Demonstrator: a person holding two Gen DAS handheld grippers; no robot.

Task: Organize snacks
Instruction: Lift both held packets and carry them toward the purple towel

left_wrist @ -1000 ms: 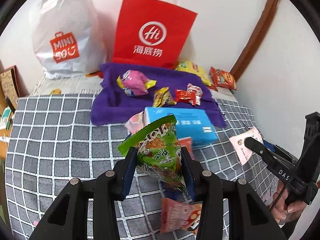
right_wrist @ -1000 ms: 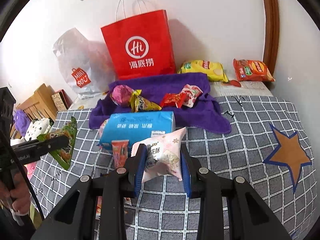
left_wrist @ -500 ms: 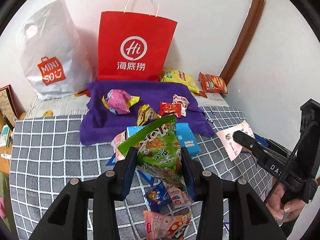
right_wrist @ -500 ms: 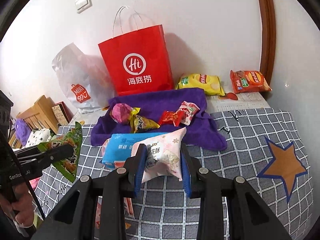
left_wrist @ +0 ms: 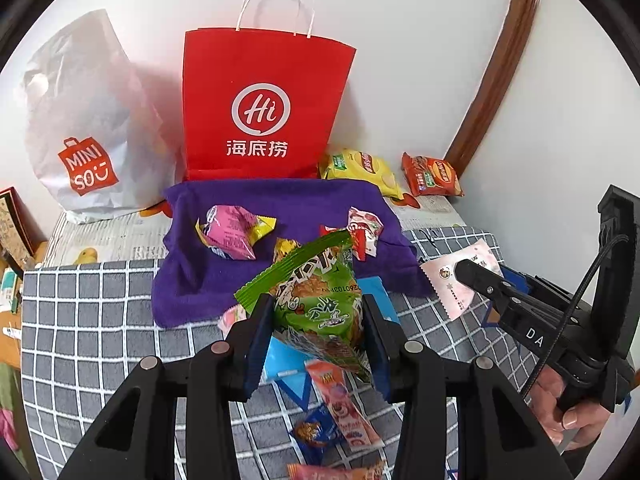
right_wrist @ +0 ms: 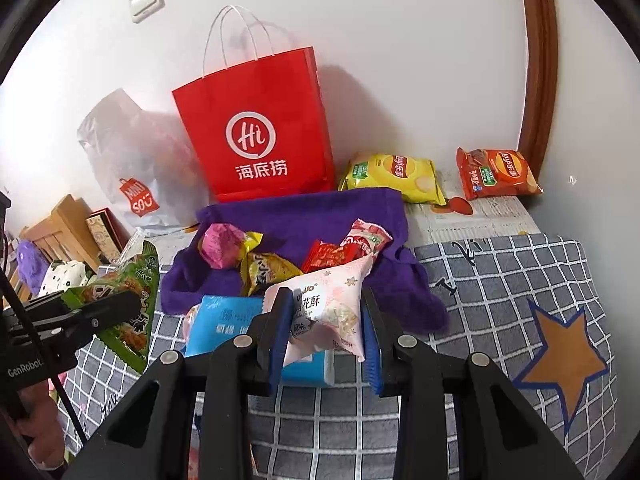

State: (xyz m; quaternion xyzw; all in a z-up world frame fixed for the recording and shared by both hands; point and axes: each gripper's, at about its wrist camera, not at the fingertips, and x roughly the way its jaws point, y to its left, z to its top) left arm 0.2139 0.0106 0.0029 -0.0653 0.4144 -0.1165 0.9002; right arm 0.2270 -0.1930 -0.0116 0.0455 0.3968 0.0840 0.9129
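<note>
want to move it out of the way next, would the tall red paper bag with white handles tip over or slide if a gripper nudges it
The tall red paper bag stands upright against the wall, narrow for its height, so it would probably tip rather than slide. Its sides look flat and creased, so it is likely light and would buckle under a push. The purple towel at its foot may snag it.

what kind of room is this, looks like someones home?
Probably a room at home, maybe a bedroom: a checked blanket covers the surface, shopping bags lean on a wall with a light switch, and plush toys sit nearby.
</note>
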